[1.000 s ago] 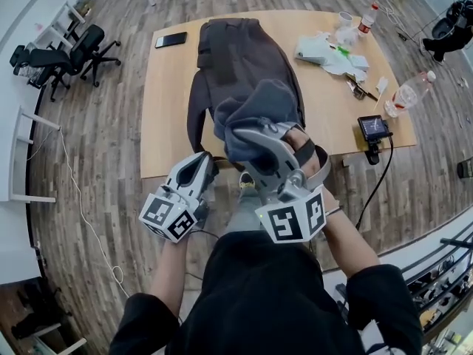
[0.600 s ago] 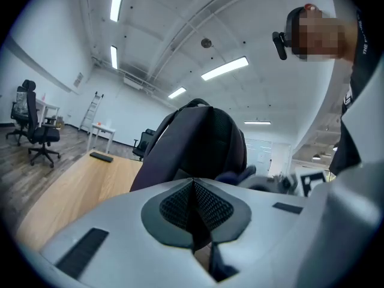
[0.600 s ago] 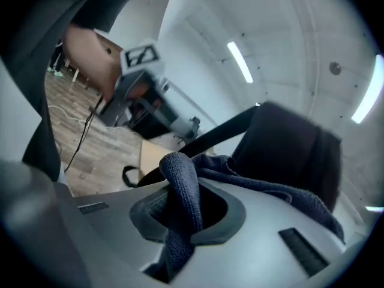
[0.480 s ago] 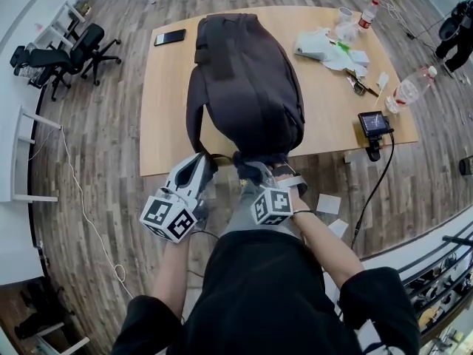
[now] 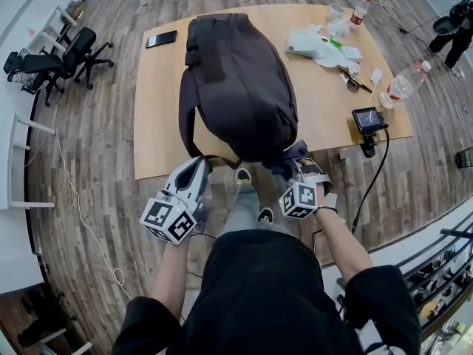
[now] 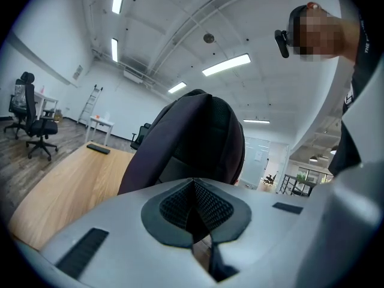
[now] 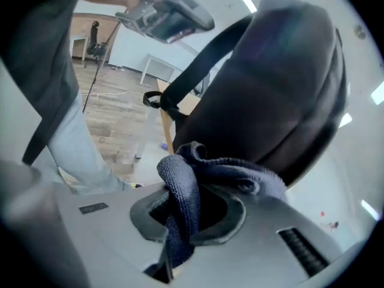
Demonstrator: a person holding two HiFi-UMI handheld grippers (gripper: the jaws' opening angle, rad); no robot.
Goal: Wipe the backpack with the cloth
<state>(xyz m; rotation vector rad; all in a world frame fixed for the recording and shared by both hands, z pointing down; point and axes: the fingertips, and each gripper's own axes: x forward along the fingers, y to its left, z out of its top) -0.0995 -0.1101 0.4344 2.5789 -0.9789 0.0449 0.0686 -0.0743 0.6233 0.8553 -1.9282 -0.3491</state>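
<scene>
I have the right gripper [image 5: 298, 167] clamped on the dark blue cloth [image 7: 187, 182], at the near end of the black backpack [image 5: 236, 80] lying on the worktop [image 5: 157, 117]. Left gripper [image 6: 193, 212] closed, empty, by the near worktop edge.

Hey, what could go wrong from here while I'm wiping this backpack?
The backpack reaches the near edge of the table, and the left gripper has its jaws shut on nothing; a stroke toward you might drag it off. The right gripper pinches only a fold of the cloth, which could slip out.
</scene>
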